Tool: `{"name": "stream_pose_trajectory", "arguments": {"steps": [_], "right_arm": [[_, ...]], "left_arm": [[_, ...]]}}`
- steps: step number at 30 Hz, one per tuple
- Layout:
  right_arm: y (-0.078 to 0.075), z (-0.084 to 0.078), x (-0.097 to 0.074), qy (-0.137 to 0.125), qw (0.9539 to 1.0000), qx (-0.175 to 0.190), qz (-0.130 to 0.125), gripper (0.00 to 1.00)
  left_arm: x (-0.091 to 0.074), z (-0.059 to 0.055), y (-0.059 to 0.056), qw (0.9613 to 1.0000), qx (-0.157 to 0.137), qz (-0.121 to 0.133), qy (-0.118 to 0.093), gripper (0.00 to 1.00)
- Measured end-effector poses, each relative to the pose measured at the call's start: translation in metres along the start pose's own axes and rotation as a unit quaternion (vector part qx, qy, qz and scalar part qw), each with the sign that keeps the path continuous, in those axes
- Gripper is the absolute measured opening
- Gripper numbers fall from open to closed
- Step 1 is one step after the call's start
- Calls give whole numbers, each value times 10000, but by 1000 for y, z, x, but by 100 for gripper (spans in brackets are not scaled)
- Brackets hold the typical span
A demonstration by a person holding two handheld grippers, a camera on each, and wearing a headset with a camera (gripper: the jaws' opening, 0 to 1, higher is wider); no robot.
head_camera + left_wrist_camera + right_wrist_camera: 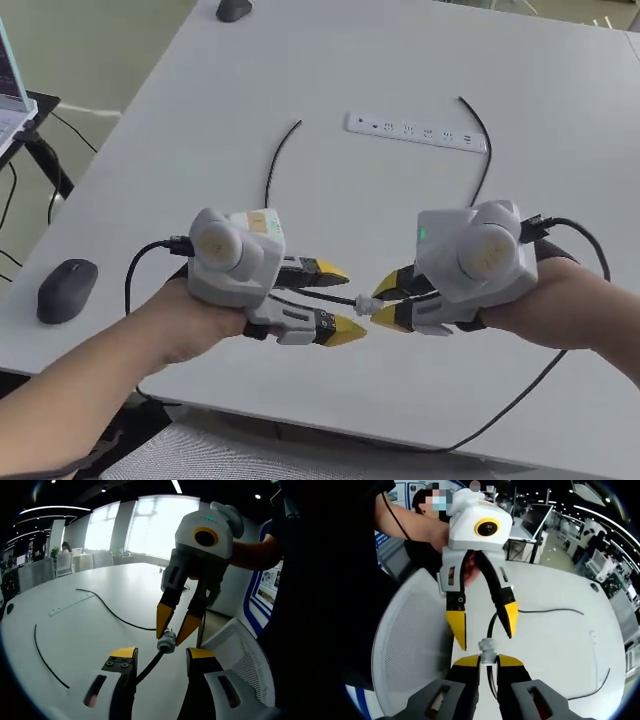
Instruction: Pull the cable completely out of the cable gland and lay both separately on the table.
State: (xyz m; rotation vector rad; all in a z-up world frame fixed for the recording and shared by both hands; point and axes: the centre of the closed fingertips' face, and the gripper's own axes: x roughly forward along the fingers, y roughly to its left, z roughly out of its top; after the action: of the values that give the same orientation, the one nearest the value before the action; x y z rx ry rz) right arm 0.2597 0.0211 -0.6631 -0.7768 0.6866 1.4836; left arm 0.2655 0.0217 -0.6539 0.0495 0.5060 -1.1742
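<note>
- The right claw [489, 661] is closed down on the gland [487, 649]. Its two yellow tips pinch the small grey fitting from either side.
- The left claw [161, 653] faces it tip to tip, with its jaws spread wide and nothing gripped.
- The cable [148, 667] comes out of the gland and runs back through the open gap of the left claw. It lies nearer one jaw, though I cannot tell whether it touches it.
- In the right gripper view a further stretch of black cable drops away behind the gland, between the right claw's own jaws.
- The cable is still threaded in the gland. Both hang in the air between the two claws, just above the near edge of the tabletop [400, 60].
- Beyond the right claw, well apart, a white power strip [415, 130] lies flat.
- Two loose cords [276, 160] curl on the tabletop beyond the claws, one to each side of the strip.
- A dark mouse [66, 290] sits out to the side of the left claw, near the tabletop's edge.
- A white mesh chair [240, 650] stands just below the claws.
</note>
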Motion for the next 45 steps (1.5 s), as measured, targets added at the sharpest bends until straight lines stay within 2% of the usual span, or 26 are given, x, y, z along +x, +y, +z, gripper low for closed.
{"name": "stream_pose_trajectory", "arguments": {"steps": [2,14,18,22,28,33,36,41,45], "right_arm": [[-1,1,0,-29,10000,-85,-19,6],[-1,2,-2,-82,9997,-224,16,6],[-1,0,-2,-72,9996,-269,19,6],[0,-3,-2,-73,9996,-280,37,6],[2,-5,-5,-187,9992,-309,176,6],[-1,-4,-6,-259,9989,-360,159,6],[-2,-4,-6,-317,9985,-413,162,6],[-1,-3,-7,-413,9980,-459,128,7],[0,-3,-7,-440,9983,-371,73,8]], "left_arm": [[1,2,-1,10000,-12,-49,-73,34],[5,3,1,9999,-12,-134,-56,25],[8,5,0,9998,-51,-191,-103,20],[10,5,-4,9995,43,-299,-84,16],[12,6,-8,9991,123,-390,-70,16],[11,9,-8,9991,106,-391,-101,16],[11,10,-9,9989,226,-383,-121,16],[9,13,-12,9989,260,-371,-117,16],[10,13,-16,9993,220,-308,-16,15]]}}
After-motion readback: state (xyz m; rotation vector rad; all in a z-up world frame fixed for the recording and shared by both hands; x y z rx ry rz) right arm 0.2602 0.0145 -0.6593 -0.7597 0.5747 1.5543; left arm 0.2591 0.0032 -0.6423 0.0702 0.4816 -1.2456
